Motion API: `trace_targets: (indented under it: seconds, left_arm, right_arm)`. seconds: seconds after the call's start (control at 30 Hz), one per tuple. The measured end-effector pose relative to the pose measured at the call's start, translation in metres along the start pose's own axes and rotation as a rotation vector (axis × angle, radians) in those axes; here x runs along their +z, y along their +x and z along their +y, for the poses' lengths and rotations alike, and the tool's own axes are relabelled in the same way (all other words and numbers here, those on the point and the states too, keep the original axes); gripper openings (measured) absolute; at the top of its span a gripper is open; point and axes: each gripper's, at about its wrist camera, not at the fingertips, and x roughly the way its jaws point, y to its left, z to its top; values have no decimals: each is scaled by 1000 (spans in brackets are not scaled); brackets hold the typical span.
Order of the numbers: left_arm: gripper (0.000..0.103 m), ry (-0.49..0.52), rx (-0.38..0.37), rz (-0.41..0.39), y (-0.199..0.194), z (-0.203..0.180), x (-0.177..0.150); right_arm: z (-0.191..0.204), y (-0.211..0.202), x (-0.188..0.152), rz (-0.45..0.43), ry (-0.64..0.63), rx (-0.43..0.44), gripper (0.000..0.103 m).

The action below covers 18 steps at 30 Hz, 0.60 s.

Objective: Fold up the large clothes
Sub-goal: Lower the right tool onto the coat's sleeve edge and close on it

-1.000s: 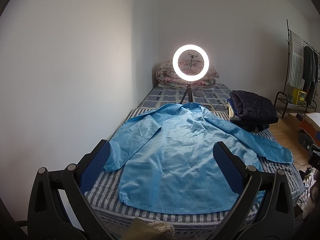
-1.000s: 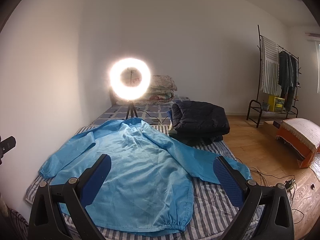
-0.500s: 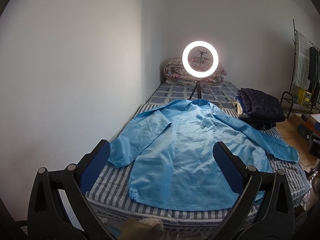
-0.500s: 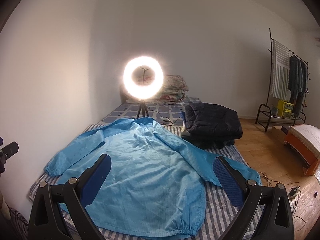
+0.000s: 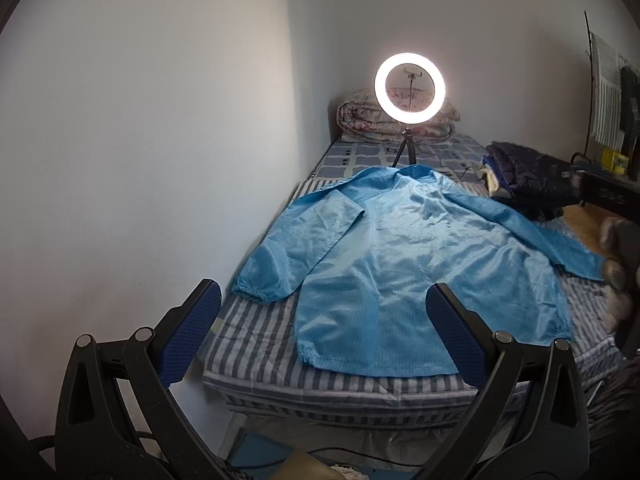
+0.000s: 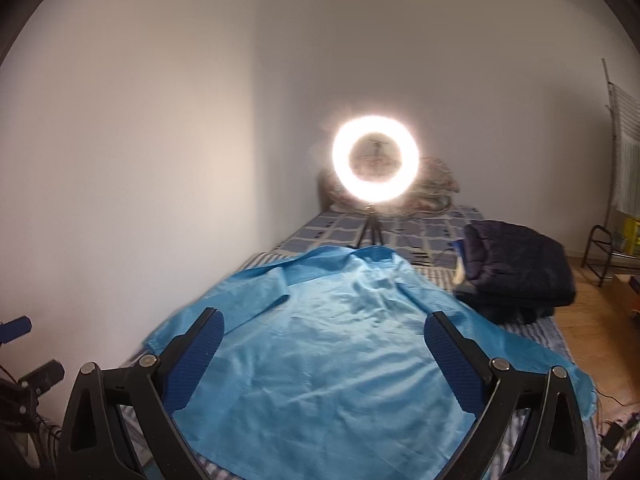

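On the striped bed (image 5: 256,344) a light blue jacket (image 5: 404,264) lies spread flat, collar toward the far end and hem toward the near edge, so its long axis runs along the mattress. One sleeve (image 5: 288,256) lies out toward the wall; the other (image 5: 560,248) trails toward the floor side, its cuff hidden in the left wrist view behind a blurred grey shape at the frame edge, too smeared to identify. In the right wrist view the near hem is cut off by the frame and by the fingers, and the picture is soft with glare from the ring light (image 6: 376,160).

The left hand-held gripper (image 5: 322,336) hangs near the foot of the bed, jaws spread wide, pinching nothing. The right hand-held gripper (image 6: 322,356) is over the jacket's lower half, likewise spread and empty.

The ring light stands on a small tripod just beyond the collar. A folded quilt (image 5: 360,120) sits behind it against the wall. A stack of dark folded clothes (image 6: 516,268) rests beside the far sleeve.
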Motion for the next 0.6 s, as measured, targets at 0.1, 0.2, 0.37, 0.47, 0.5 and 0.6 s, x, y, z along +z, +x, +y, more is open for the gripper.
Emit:
trace_targets:
  seconds: [0.1, 0.2, 0.37, 0.47, 0.5, 0.6]
  left_arm:
    - [103, -72, -42, -24, -15, 8, -8]
    - [103, -86, -43, -41, -24, 8, -9]
    - [103, -39, -51, -63, -23, 1, -1]
    - [103, -31, -66, -77, -12, 4, 4]
    - [103, -27, -65, -80, -6, 4, 4]
    - [103, -13, -69, -61, 16, 6, 8]
  right_arm:
    - [9, 10, 6, 64, 4, 99, 91]
    - [17, 23, 10, 119, 20, 198, 90]
    - [23, 64, 9, 239, 111, 304, 72]
    - [23, 104, 0, 330, 202, 355, 61]
    - [21, 116, -3, 362, 237, 370, 55]
    - [19, 157, -13, 431, 337, 426, 52]
